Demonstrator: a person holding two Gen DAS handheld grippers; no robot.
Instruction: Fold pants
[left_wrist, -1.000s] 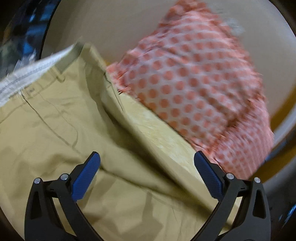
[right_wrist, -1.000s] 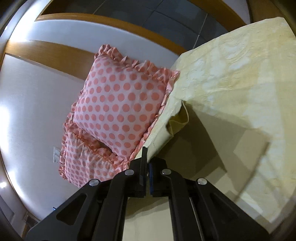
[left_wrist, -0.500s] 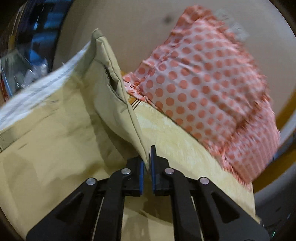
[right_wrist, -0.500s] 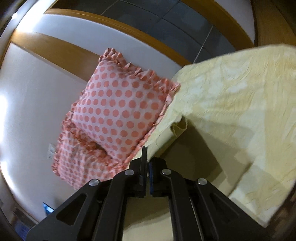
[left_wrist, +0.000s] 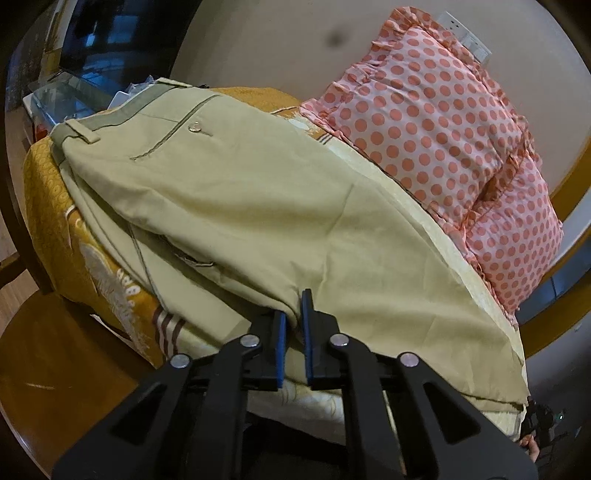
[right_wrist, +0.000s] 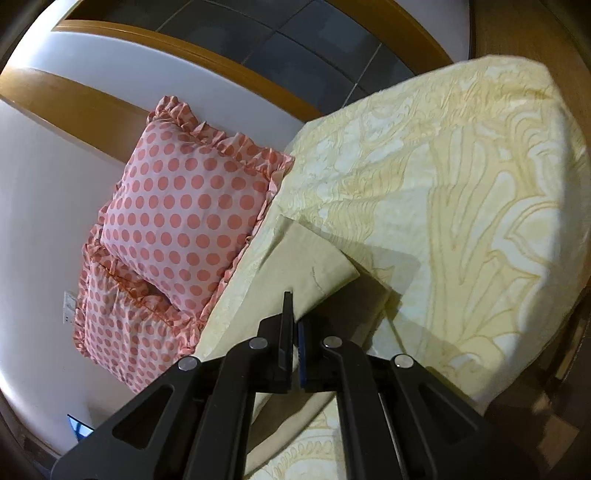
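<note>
The khaki pants (left_wrist: 258, 206) lie on the bed, folded lengthwise, waistband and buttoned back pocket at the far left. My left gripper (left_wrist: 293, 332) is shut on the near folded edge of the pants. In the right wrist view my right gripper (right_wrist: 295, 332) is shut on the edge of a pant leg (right_wrist: 306, 266), whose hem end lies flat on the yellow bedspread (right_wrist: 461, 206).
Two pink polka-dot pillows (left_wrist: 443, 133) lean against the wall at the head of the bed; they also show in the right wrist view (right_wrist: 184, 214). An orange patterned blanket (left_wrist: 55, 221) hangs over the bed's left side. A wooden floor (left_wrist: 55, 369) lies below.
My left gripper went from open over the pants to shut on their edge, then carried it over, so the pants now lie folded. My right gripper stayed shut; the leg end flattened out.
</note>
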